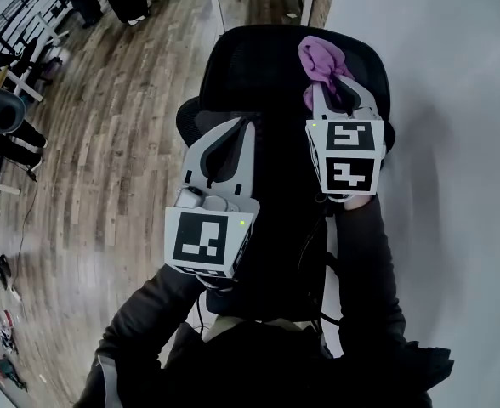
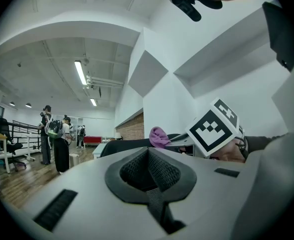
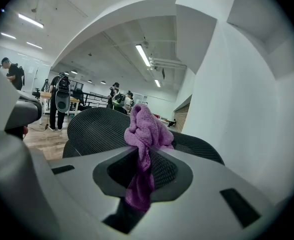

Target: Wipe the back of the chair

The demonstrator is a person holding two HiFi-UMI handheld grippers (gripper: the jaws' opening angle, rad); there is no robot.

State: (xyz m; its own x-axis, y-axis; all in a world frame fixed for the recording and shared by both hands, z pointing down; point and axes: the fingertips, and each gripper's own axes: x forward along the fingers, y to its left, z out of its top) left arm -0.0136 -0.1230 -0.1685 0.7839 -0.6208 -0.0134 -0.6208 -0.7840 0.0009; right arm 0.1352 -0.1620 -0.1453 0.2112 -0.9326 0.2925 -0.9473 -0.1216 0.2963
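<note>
Two claws up, one loaded. First the right claw [image 1: 339,92], upper centre-right of the head view, clenched on a purple cloth [image 1: 322,60], with the bunched wad standing proud of the tips. Then the left claw [image 1: 243,126], lower and centre-left, clamped shut on nothing. Under both, filling the upper middle of the frame, the black mesh chair back [image 1: 258,66]. Beyond it, a white wall [image 1: 454,100] close along the right edge and a wooden floor [image 1: 105,143] across the left.

For a good wipe, probably: lead with the soft wad, not the hard tips, and press it flat to the mesh before dragging. Run along the top rim in overlapping strokes, then down the rear face. Keep the squeeze firm, since a loose cloth would snag on mesh. Brace the frame with the empty left claw against any swivel. Mind the wall on the outward stroke.

Only in the right gripper view: a tail of the purple cloth [image 3: 146,126] hanging down through the jaw gap, and the weave of the chair back [image 3: 94,129]. Only in the left gripper view: a sideways look at the right claw's marker cube [image 2: 214,126], right of centre, with the cloth peeking beside it. Only in the head view: both claws at once, plus dark sleeves [image 1: 369,287] below. Cloth-to-mesh contact not settled by any view.
</note>
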